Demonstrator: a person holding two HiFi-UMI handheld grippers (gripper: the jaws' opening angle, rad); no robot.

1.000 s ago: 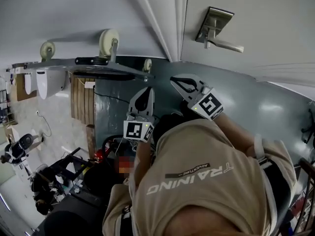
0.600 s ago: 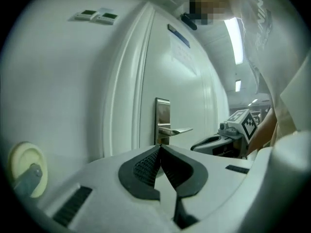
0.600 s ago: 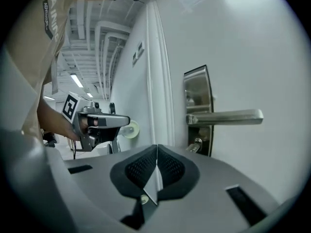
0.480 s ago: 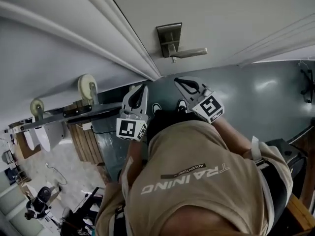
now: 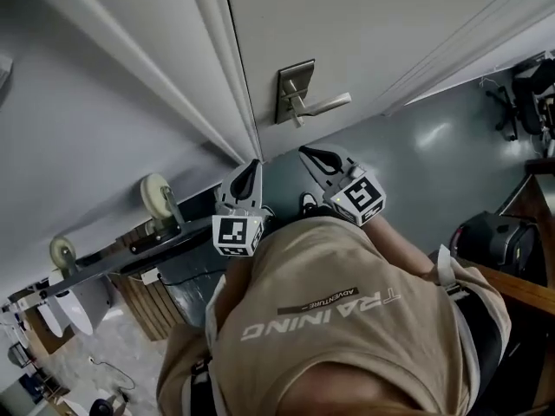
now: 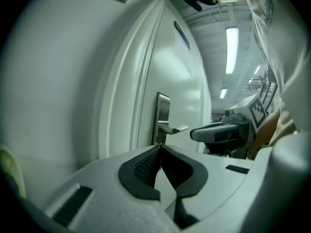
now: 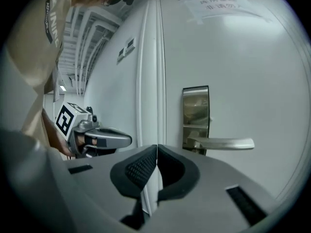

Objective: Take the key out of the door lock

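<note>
Door [image 5: 364,24] with a tall metal lock plate [image 5: 295,91] near its frame-side edge. Lever handle [image 5: 325,105] lying level, long axis pointing away from that edge. Key [image 5: 299,120]: probably the small stub on the plate just under the lever's root, too small to read further. Right tool [image 5: 314,157] and left tool [image 5: 245,173]: both clenched on nothing, short of the door and apart from the plate. Plate ahead and slightly right of the right tool, the nearer of the two; left tool facing the frame [image 5: 217,68] instead.
</note>
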